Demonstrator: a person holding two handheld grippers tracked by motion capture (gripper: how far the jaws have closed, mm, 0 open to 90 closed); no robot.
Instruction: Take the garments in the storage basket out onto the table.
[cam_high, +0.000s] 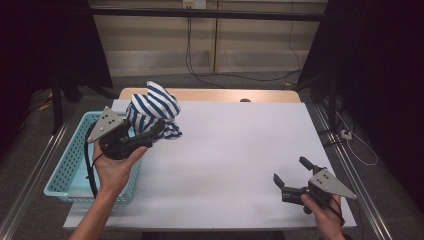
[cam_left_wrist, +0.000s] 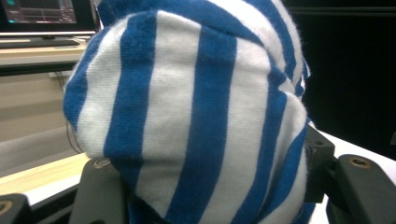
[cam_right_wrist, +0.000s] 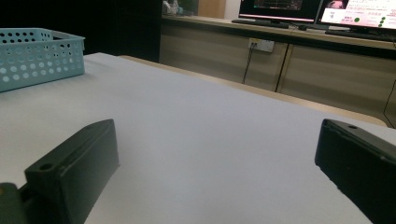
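Striped cloth (cam_high: 152, 107) bunched in left tongs (cam_high: 155, 131), probably above basket (cam_high: 65, 165), right tongs (cam_high: 292, 172) agape, empty.

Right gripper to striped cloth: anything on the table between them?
Nothing: high view shows bare table between the right gripper and the cloth.

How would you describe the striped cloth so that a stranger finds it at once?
Look at the white table, then at its left edge, beside the light blue perforated plastic basket. There the left gripper holds up a bunched, soft knitted cloth. Its blue and white stripes are the one pattern among plain things.
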